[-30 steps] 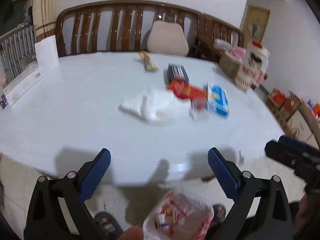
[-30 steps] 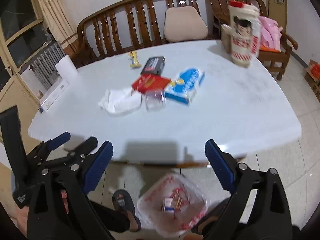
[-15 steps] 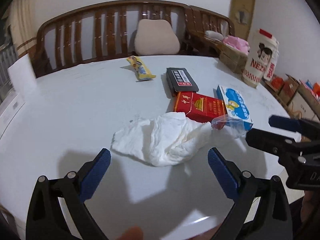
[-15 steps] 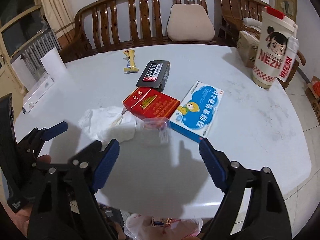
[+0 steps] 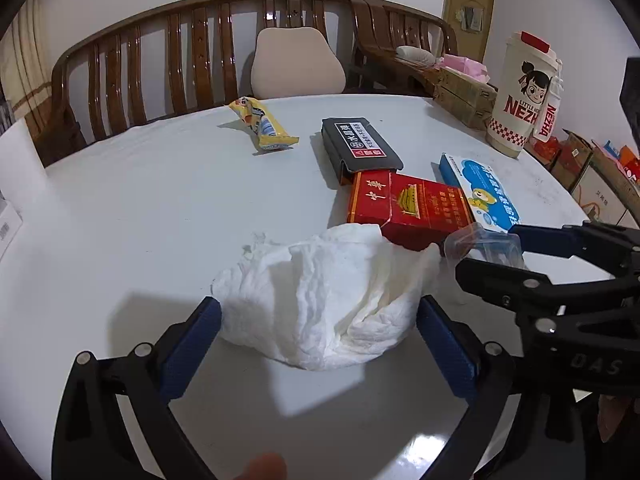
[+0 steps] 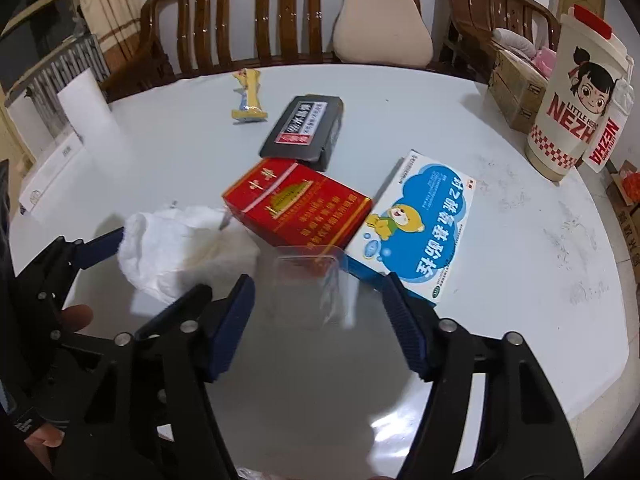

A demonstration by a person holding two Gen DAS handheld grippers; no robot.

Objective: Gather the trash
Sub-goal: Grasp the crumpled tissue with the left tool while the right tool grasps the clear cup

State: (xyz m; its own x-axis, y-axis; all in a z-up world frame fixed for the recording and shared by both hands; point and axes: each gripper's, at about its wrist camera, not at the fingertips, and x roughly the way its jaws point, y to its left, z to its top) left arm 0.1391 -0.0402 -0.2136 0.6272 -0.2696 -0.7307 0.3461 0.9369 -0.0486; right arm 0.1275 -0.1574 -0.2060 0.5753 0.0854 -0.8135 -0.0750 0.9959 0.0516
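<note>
A crumpled white tissue (image 5: 320, 300) lies on the white table (image 5: 160, 220); my left gripper (image 5: 318, 344) is open, its blue pads on either side of the tissue's near part. The tissue also shows in the right wrist view (image 6: 180, 248). A clear plastic cup (image 6: 308, 284) lies on its side between the open fingers of my right gripper (image 6: 320, 316); it also shows in the left wrist view (image 5: 484, 244). Beyond lie a red box (image 6: 296, 204), a blue-and-white box (image 6: 416, 228), a black box (image 6: 304, 128) and a yellow wrapper (image 6: 248, 96).
A tall Nezha cup (image 6: 580, 100) stands at the table's right edge. A wooden bench (image 5: 200, 60) with a beige cushion (image 5: 298, 64) stands behind the table. A white box (image 6: 52, 160) sits at the left edge. Cardboard boxes (image 5: 592, 176) lie on the floor at right.
Both grippers moved forward from above the floor bag over the table. The left now straddles the tissue, the right straddles the clear cup. Both stayed open.
</note>
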